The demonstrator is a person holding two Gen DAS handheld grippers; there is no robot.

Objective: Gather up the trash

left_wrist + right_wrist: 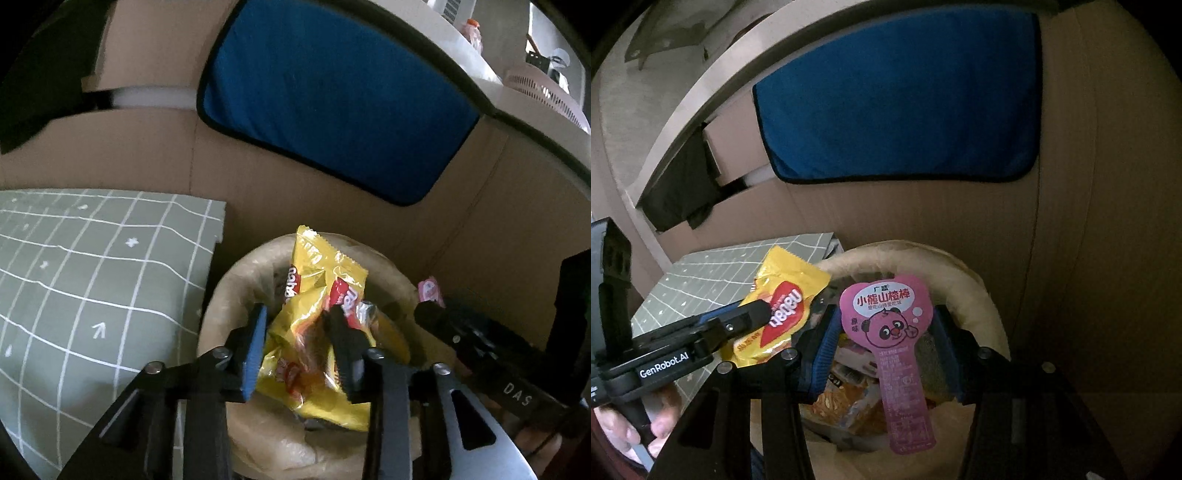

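**Two wrappers over one lined bin**

Here, two wrappers, two grippers, one bin; the yellow snack bag [314,332] hangs between the left gripper [299,350] fingers, and the pink lollipop-shaped wrapper [894,339] stands between the right gripper [882,354] fingers; both sit above the bag-lined bin [979,295], which already holds other packets. The bin's rim lies just beside a green grid mat [92,277] and near a cardboard wall [461,229] with a blue cloth [332,99]; room is tight. Left jaws partly apart, pads seemingly off the bag; right jaws wide, grip on the pink wrapper unclear.
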